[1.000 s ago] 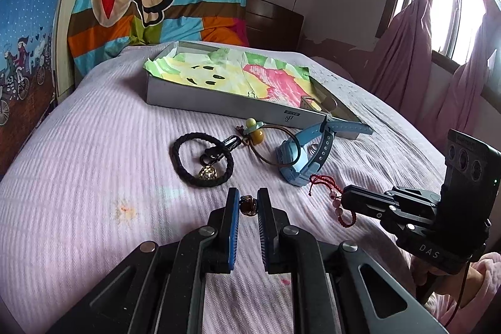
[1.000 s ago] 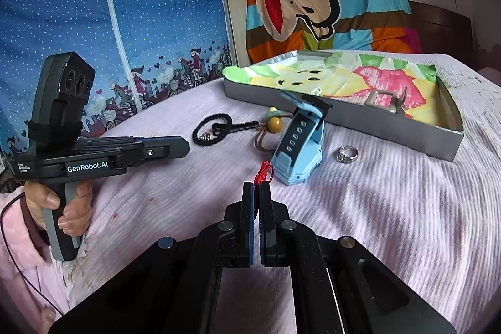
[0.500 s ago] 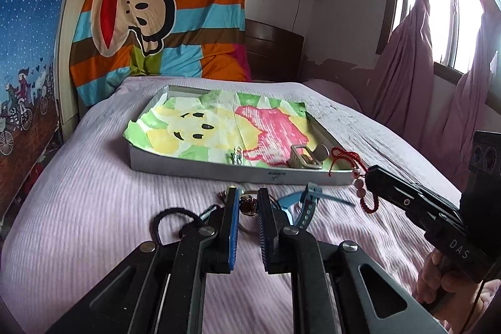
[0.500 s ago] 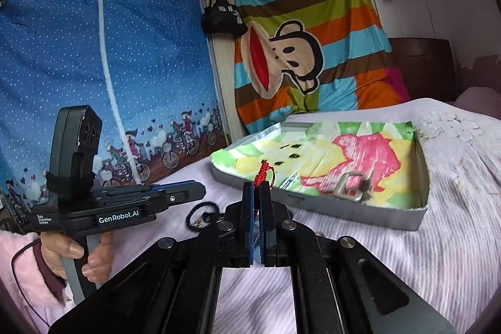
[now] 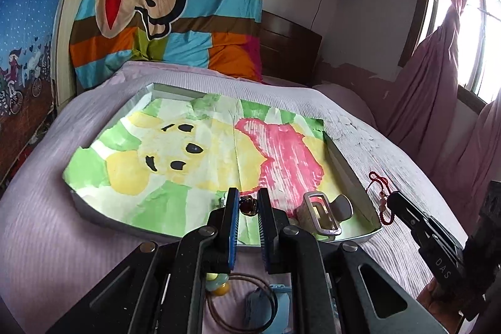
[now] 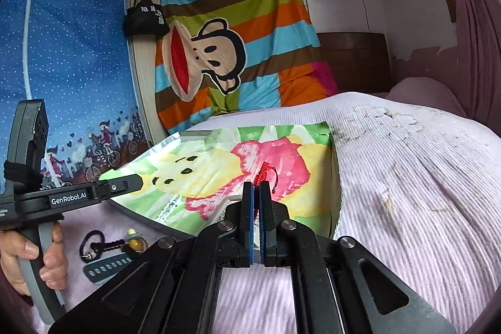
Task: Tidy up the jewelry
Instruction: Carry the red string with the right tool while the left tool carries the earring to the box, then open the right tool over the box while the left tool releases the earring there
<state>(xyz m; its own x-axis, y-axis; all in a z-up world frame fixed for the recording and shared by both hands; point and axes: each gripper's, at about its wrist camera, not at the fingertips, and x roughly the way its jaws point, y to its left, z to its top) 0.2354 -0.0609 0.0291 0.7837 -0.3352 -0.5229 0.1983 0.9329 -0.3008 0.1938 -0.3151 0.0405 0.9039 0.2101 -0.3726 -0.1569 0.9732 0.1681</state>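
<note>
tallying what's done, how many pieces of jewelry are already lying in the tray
2 for sure: a metal clip near the tray's near right corner, and a small sparkly piece just left of the left gripper. Its fingers may hide more.

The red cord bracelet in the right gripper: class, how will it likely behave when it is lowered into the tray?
The red cord bracelet hangs limp from the right gripper, so it is probably floppy and light. It will likely collapse in a loose heap on the tray. Its small beads seem unlikely to roll, being strung.
</note>
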